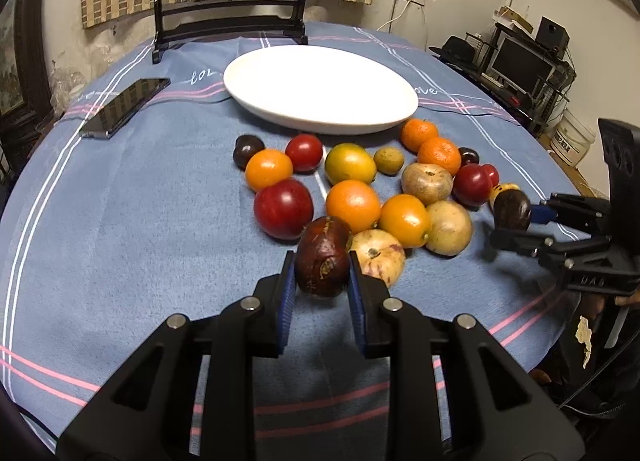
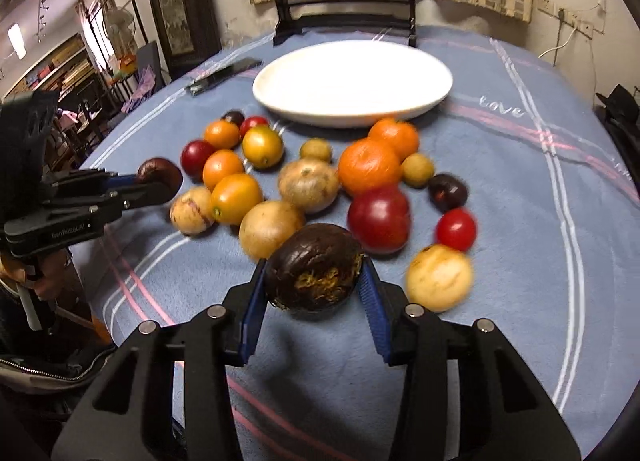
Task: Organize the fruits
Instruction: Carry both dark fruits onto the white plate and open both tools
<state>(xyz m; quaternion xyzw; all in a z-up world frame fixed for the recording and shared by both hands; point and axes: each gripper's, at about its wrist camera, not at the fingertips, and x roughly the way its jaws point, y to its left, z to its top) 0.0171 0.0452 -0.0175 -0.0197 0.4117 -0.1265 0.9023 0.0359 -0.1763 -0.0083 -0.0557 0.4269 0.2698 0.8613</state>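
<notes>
The left gripper (image 1: 323, 261) is clamped on a dark purple-brown fruit (image 1: 323, 257); both blue pads press on its sides, and the fruit sits at the near edge of the fruit group. The right gripper (image 2: 314, 275) is clamped on a second dark fruit (image 2: 314, 269), a wrinkled one with a patch of yellow fibres on its front. The blue pads touch it on the left and the right side. In the left wrist view this right gripper enters from the right edge, with its dark fruit at the right end of the group.

Just beyond the left gripper lie a pale yellowish fruit (image 1: 378, 255), touching the held one, a big red plum (image 1: 283, 208) and an orange citrus (image 1: 353, 205). Further back there are more orange citrus fruits, red plums, tan round fruits and some small dark ones, all close together on the table (image 1: 140, 221), which is covered with a blue cloth with white and pink stripes.

Near the right gripper lie a pale yellow fruit (image 2: 439, 277) at its right, a tan fruit (image 2: 270, 228) at its left and a large red plum (image 2: 379, 217) just behind.

Behind the whole group stands a white oval plate (image 1: 320, 89) with nothing on it. A black phone (image 1: 125, 108) lies to the left of the plate, well apart from the fruits. At the far side of the table stands a dark wooden stand (image 1: 230, 23) with a round painted screen.
</notes>
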